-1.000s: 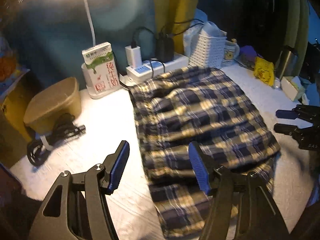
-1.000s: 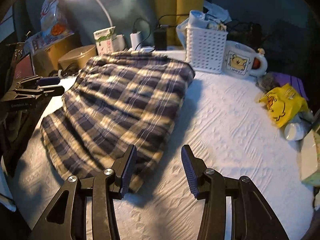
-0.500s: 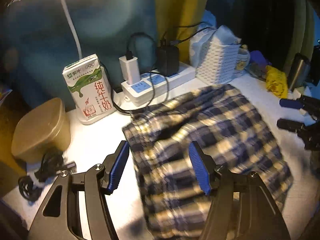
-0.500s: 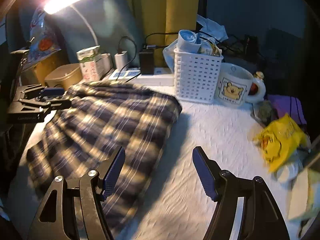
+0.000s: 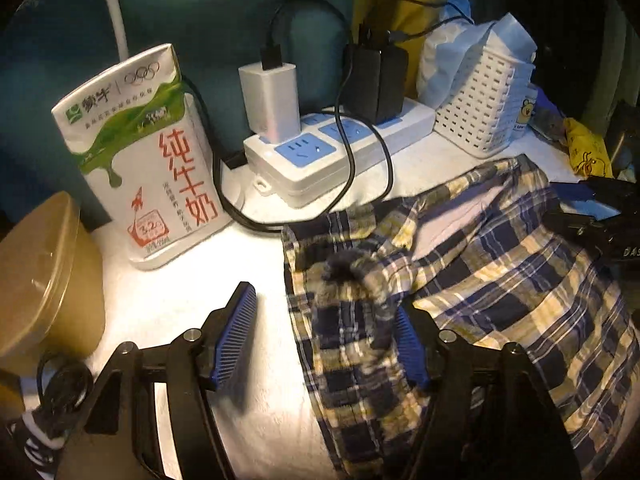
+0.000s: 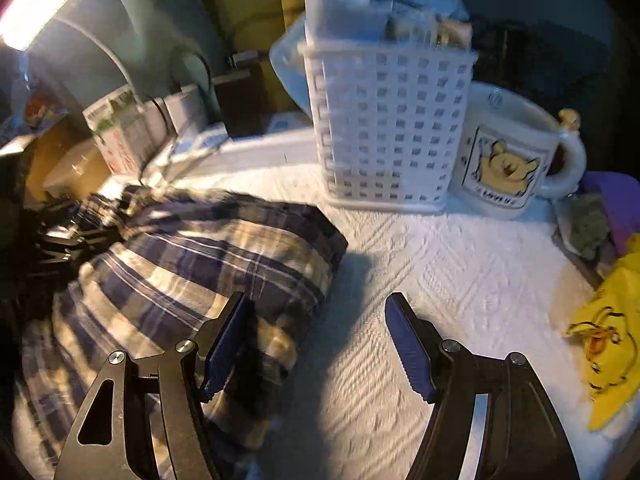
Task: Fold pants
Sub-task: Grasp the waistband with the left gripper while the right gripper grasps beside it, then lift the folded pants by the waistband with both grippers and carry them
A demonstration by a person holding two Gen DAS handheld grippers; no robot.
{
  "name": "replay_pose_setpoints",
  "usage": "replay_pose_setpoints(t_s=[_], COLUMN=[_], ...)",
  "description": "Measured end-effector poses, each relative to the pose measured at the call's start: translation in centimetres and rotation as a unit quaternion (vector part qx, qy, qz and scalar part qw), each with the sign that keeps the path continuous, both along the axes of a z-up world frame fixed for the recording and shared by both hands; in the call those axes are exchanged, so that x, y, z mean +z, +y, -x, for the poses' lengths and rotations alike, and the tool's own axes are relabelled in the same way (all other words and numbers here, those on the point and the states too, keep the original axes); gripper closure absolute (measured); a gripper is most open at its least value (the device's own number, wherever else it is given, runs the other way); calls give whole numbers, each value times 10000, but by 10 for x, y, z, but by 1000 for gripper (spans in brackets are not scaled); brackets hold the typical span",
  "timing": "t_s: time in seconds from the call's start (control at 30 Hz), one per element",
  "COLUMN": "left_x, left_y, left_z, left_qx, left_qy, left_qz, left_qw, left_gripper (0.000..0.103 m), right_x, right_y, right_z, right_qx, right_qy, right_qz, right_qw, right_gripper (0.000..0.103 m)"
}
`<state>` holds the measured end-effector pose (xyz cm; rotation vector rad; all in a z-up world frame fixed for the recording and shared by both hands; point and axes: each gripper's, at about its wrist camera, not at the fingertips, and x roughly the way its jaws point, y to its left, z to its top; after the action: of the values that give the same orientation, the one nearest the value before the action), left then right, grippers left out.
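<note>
Both tongs are gaping, released; bunched plaid pants (image 5: 460, 280) are hiding the left tongs' (image 5: 326, 340) right pad; the right tongs (image 6: 316, 344) are blurring.

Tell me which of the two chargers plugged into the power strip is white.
The white charger sits at the power strip's end nearer the milk carton; the black charger stands nearer the white basket.

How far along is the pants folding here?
Part way, it seems. The plaid pants already lie doubled over on the white table cover, with layers stacked at the near edge. In hand: the left gripper is open around the far-left corner, the right gripper open at the far-right edge; neither grips yet. Probably left: closing on the cloth and making another fold.
</note>
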<state>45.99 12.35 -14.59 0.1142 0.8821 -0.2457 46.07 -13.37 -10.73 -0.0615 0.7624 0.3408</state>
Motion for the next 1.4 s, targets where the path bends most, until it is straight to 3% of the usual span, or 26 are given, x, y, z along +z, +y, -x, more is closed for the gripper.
replay_pose_setpoints(t_s=[0.07, 0.27, 0.37, 0.43, 0.5, 0.57, 0.6, 0.63, 0.67, 0.83, 1.07, 1.4], left_x=[3, 3, -1, -1, 1, 3, 4, 6, 10, 30, 71, 132], left_y=[-1, 0, -2, -4, -6, -8, -9, -10, -10, -12, -8, 7], left_z=[-2, -23, -23, -19, -16, -10, -9, -7, -5, 17, 50, 117], left_qx=[-147, -362, -405, -488, -509, -524, -533, -522, -466, -318, 27, 262], left_qy=[32, 274, 287, 249, 252, 192, 162, 122, 51, -400, -1135, -1990], left_qz=[-71, 252, 432, 529, 596, 575, 576, 597, 621, 580, 391, 558], left_qw=[9999, 9987, 9978, 9971, 9966, 9968, 9968, 9968, 9970, 9970, 9928, 9781], left_gripper=[36, 36, 44, 60, 69, 77, 82, 85, 86, 88, 89, 89], right_x=[1, 2, 2, 2, 3, 2, 2, 3, 4, 15, 64, 136], right_y=[0, -6, -4, 0, 4, 8, 9, 11, 11, 14, 24, 34], right_z=[-2, -13, -20, -24, -27, -28, -28, -28, -26, -9, 38, 123], right_qx=[9, 5, 77, 160, 245, 331, 354, 378, 414, 367, 419, 593], right_qy=[-18, 103, 121, 116, 121, 129, 136, 118, 80, -196, -1027, -2035], right_qz=[-18, -430, -547, -623, -667, -753, -771, -770, -779, -721, -496, -343], right_qw=[10000, 9990, 9984, 9979, 9974, 9965, 9963, 9962, 9961, 9965, 9926, 9767], right_gripper=[31, 30, 27, 27, 28, 54, 57, 67, 74, 84, 85, 86])
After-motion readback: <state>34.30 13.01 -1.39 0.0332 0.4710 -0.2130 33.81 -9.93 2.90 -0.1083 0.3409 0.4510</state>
